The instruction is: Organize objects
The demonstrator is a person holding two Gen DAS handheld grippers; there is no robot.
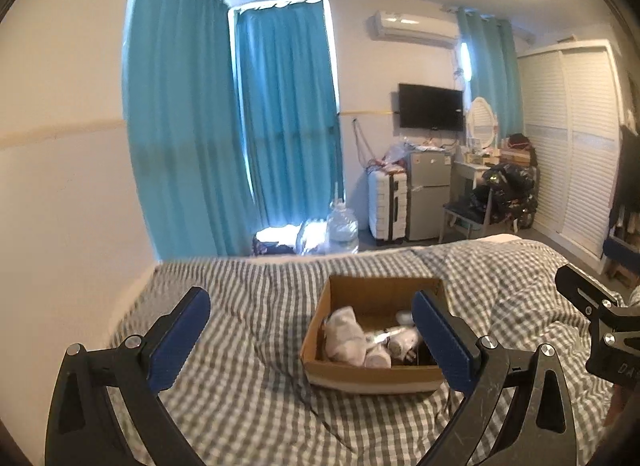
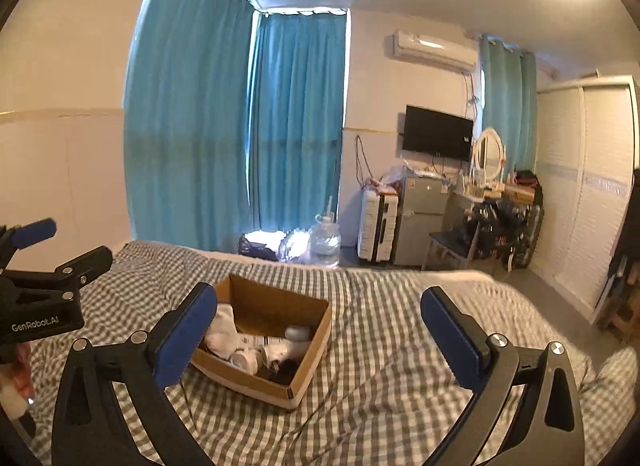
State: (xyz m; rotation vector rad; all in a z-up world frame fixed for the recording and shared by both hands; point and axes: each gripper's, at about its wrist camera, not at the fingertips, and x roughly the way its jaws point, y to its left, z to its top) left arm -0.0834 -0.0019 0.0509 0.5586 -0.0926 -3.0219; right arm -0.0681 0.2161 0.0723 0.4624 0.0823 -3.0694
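Observation:
An open cardboard box (image 1: 372, 376) sits on the grey checked bed (image 1: 248, 386). It holds rolled white socks (image 1: 344, 336), small white bottles (image 1: 400, 340) and a dark item. My left gripper (image 1: 316, 342) is open and empty, held above the bed just short of the box. In the right wrist view the box (image 2: 308, 354) lies left of centre, with the white socks (image 2: 222, 330) and white bottles (image 2: 280, 350) inside. My right gripper (image 2: 324, 338) is open and empty above the bed, to the right of the box. The left gripper's body (image 2: 40, 298) shows at the left edge.
Beyond the bed's far edge stand a large water bottle (image 1: 342, 229), bags (image 1: 280, 240), a white suitcase (image 1: 386, 207), a small fridge (image 1: 428, 193), and a chair piled with dark clothes (image 1: 504, 193). Blue curtains (image 1: 280, 125) cover the window. A white wardrobe (image 1: 572, 145) lines the right wall.

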